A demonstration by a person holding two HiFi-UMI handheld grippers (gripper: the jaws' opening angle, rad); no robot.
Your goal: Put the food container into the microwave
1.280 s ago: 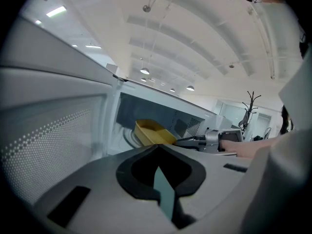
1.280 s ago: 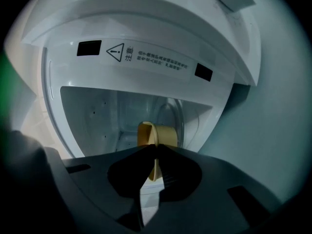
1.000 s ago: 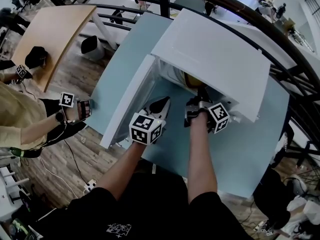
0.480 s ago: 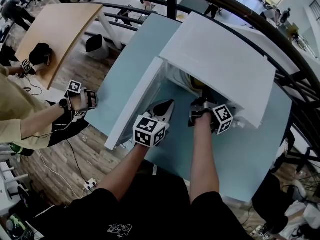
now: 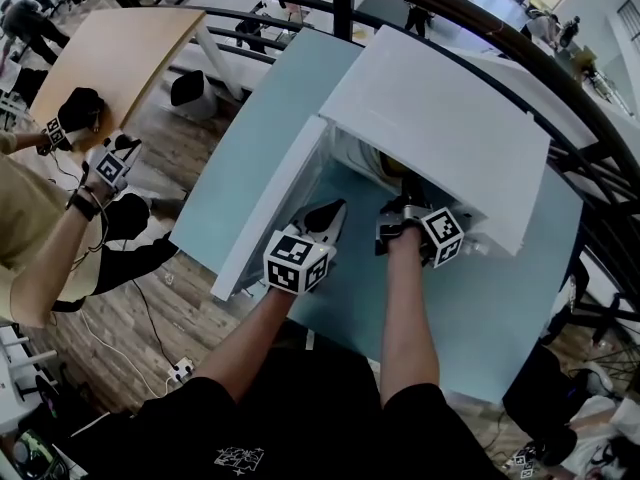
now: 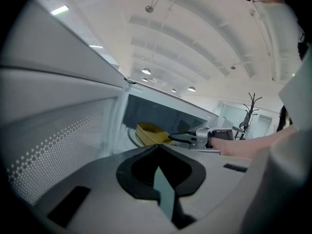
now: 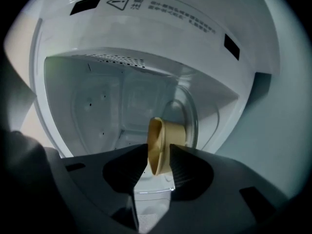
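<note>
The white microwave (image 5: 430, 118) stands on a light blue table, its door (image 5: 265, 208) swung open to the left. A yellow food container (image 7: 163, 147) lies inside on the glass turntable (image 7: 184, 112). From the head view only a yellow sliver (image 5: 385, 165) of it shows. My right gripper (image 7: 158, 152) reaches into the opening. Its jaws have just been opening and stand apart, with the container's rim between them. My left gripper (image 5: 335, 208) hovers just left of it by the door, tips together and holding nothing. From there the container (image 6: 148, 133) and the right gripper (image 6: 183, 138) show ahead.
Another person at the left edge holds up a marker-cube gripper (image 5: 110, 168). Behind them stands a wooden table (image 5: 110, 48). A dark curved railing (image 5: 600, 138) runs behind the microwave. Bare blue tabletop (image 5: 500, 308) lies to the right of my arms.
The person at the left has swung their hand and gripper up and further left. My two grippers stay where they were at the microwave's mouth.
</note>
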